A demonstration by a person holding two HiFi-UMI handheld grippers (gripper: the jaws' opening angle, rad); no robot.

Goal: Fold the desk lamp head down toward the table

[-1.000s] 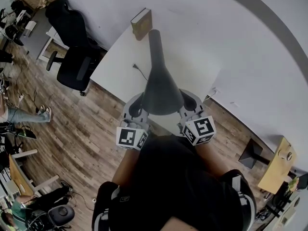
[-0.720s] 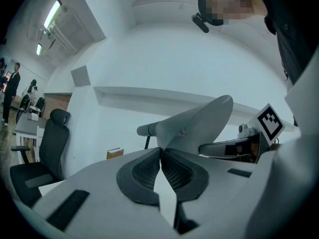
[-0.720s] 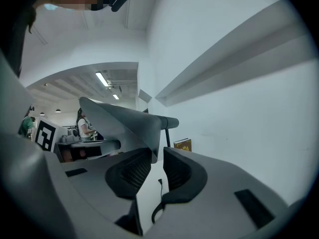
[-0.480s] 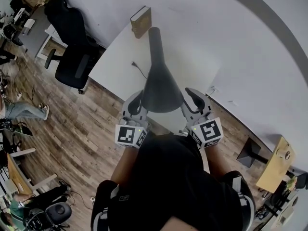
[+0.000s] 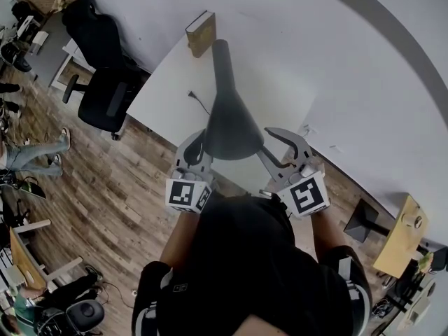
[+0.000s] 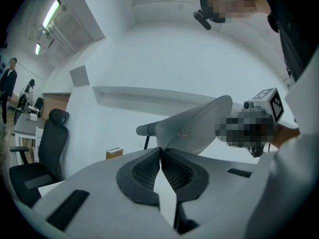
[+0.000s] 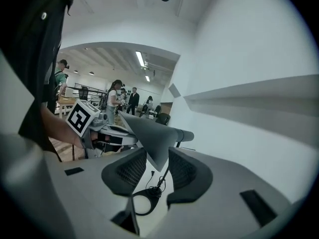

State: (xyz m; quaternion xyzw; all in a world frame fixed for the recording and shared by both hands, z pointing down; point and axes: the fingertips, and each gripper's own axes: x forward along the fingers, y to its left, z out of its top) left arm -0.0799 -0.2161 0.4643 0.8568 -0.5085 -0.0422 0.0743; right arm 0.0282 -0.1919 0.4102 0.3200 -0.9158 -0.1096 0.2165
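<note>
The dark grey cone-shaped lamp head [image 5: 231, 128] hangs over the white flat table [image 5: 168, 89], close in front of the person and between the two tools, with its round tubular neck [image 5: 222, 61] running away toward the far edge. It looks like a stiff, thin-walled shell, probably light. The effort in folding it should come from the joint on the slim black stem [image 6: 146, 142], not from its weight. The finish is smooth and matte with no ridges, so the pads could slide along the taper. The wide rim is the sensible place to hold it: it is thin enough to pinch and lies furthest from the joint, which gives the most leverage. The left gripper [image 6: 160, 149] has its fingers clenched on that rim, the tips of the dark, fine-meshed pads meeting right at the edge. The right gripper [image 7: 157, 156] has let go. Its fingers have just been opening, and the opposite edge of the rim shows in the gap between them with neither pad pressing on it. A hard downward push risks tipping the whole lamp rather than bending it, so steady pressure seems wiser. A thin black cord [image 5: 199, 102] trails across the table, and a brown hard-cover book [image 5: 200, 33] stands at the far edge.
</note>
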